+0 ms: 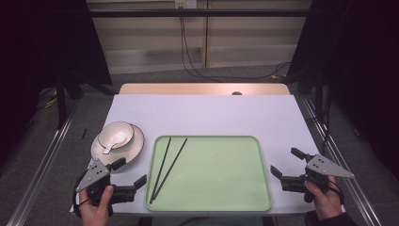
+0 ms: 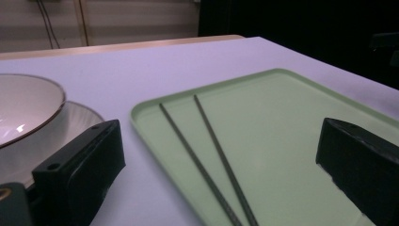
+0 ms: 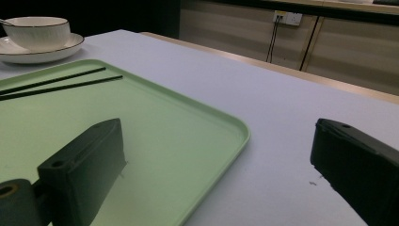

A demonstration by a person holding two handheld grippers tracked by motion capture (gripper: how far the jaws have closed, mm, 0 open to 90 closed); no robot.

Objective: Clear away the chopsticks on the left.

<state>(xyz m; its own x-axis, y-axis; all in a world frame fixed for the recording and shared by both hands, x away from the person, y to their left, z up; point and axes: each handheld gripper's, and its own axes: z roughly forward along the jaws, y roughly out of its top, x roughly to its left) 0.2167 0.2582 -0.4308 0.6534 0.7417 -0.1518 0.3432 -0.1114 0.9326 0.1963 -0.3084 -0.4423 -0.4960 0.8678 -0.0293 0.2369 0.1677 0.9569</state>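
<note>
Already the two black chopsticks (image 1: 167, 165) lay on the green tray (image 1: 244, 207); beside it, both grippers, left (image 1: 128, 173) and right (image 1: 285, 163), held fingers apart, empty; bowl (image 1: 116, 133) remained outside.

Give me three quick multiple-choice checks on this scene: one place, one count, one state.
1. Where do the chopsticks lie?
A. on the tray's left side
B. in the bowl
C. on the bare table

2. How many chopsticks are there?
A. one
B. two
C. four

3. How does the left gripper stand?
A. shut on a chopstick
B. shut on the bowl
C. open, holding nothing

Answers: 1 A, both sticks rest inside the green rim near its left edge. 2 B, two thin black sticks show. 3 C, its fingers stand wide apart with nothing between them.
</note>
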